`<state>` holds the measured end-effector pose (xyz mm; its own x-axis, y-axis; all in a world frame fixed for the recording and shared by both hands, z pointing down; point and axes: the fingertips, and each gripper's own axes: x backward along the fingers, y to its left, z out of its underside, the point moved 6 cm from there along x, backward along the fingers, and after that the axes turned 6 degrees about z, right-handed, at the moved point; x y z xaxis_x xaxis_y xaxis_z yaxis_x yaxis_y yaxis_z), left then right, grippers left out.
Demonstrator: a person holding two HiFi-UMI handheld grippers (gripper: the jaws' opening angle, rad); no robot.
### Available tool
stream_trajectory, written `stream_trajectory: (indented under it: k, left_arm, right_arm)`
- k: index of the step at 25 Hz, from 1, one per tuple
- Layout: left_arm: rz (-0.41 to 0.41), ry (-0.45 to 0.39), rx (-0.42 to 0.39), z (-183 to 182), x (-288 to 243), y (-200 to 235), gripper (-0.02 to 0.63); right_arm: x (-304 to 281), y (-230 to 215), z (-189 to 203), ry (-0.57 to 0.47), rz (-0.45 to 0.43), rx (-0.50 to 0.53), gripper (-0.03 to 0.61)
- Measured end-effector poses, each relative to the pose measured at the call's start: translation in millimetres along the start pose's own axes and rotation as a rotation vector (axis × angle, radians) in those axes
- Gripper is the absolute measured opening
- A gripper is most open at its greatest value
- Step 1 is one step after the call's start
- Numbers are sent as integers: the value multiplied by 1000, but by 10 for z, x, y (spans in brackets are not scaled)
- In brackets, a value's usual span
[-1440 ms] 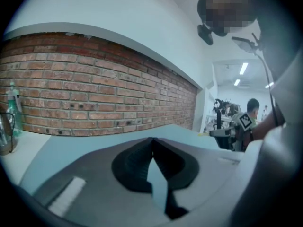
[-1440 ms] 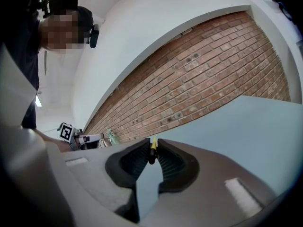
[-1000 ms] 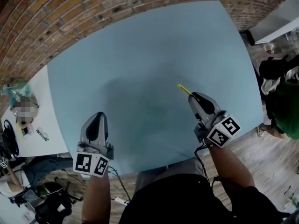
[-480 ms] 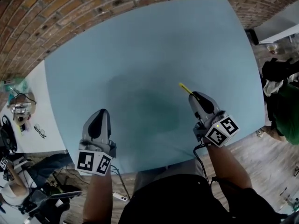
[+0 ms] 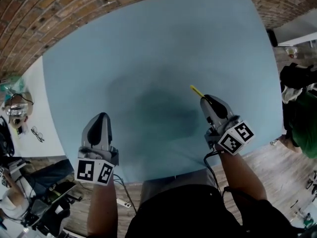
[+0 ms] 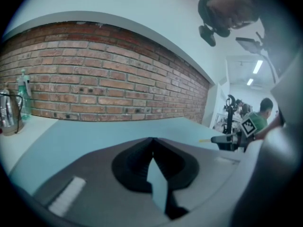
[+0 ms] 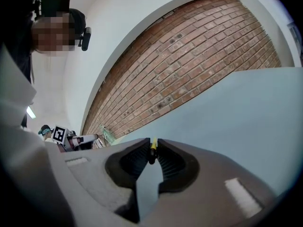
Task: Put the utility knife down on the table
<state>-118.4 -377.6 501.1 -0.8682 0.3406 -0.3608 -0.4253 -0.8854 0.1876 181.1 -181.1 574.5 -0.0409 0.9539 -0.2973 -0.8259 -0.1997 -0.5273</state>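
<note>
- Head view: the brick wall point(image 5: 49, 14) curves round the far side of the room.
- The pale blue surface point(image 5: 148, 43) spreads wide beneath me.
- My left gripper point(image 5: 100, 117) hovers near its front edge, jaws pressed together on nothing.
- My right gripper point(image 5: 205, 99) has barely shifted in the last second. Its jaws still pinch the utility knife point(image 5: 196, 90), yellow tip out over the surface, so I judge the put-down is still to do.

Left gripper point(image 5: 101, 119) and right gripper point(image 5: 207, 100): rounded grey shells, black ribbed linings inside the jaws. Each carries a white cube point(image 5: 236, 137) printed with black square markers. Thin black cable point(image 5: 210, 168) runs off the right one. Person wears a black top point(image 5: 198, 212)
</note>
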Motion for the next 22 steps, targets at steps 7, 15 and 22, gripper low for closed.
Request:
stream_trajectory:
  k: [7, 15, 22]
  left_arm:
    - [-7, 15, 26, 119, -27, -25, -9]
    - [-8, 1, 61, 125, -98, -91, -11]
    - [-18, 2, 99, 194, -120, -113, -9]
  right_arm:
    - [-21, -58, 67, 34, -3, 0, 52]
    - [-67, -108, 140, 80, -21, 10, 52]
    - [-141, -125, 227, 111, -38, 14, 52]
